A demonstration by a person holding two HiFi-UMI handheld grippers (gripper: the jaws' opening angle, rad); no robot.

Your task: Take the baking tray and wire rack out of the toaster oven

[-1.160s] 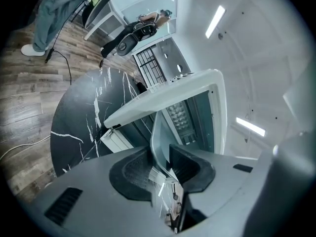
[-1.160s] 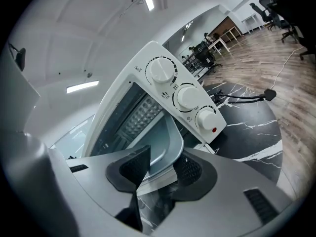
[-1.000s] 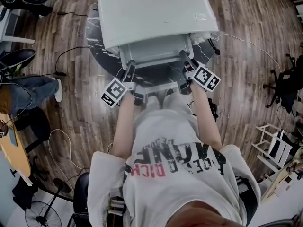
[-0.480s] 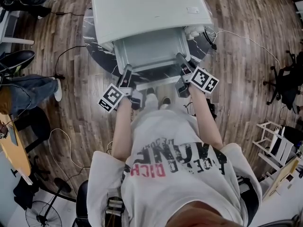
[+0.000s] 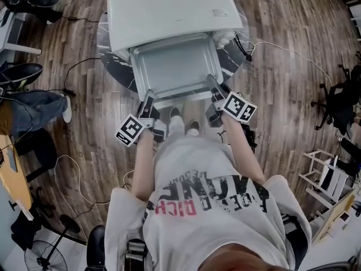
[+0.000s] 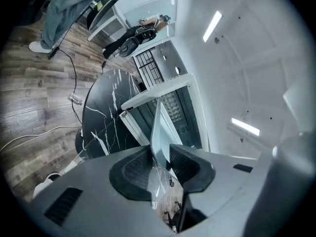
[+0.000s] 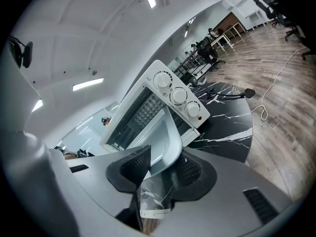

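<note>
Above table (image 5: 117, 69), left tongs (image 5: 148, 96), right tongs (image 5: 213, 83) clamp tray (image 5: 175, 66).

One toaster oven (image 5: 169, 13), one baking tray (image 5: 175, 66), two grippers: left gripper (image 5: 149, 96), right gripper (image 5: 213, 85). Three knobs (image 7: 177, 96), one worktop (image 7: 224, 132).

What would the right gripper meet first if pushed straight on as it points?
The right gripper is clamped on the baking tray; straight on, it would probably meet the open front of the toaster oven.

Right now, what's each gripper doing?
Left gripper: closed on the baking tray, at its rim.
Right gripper: closed on the same tray's rim.
</note>
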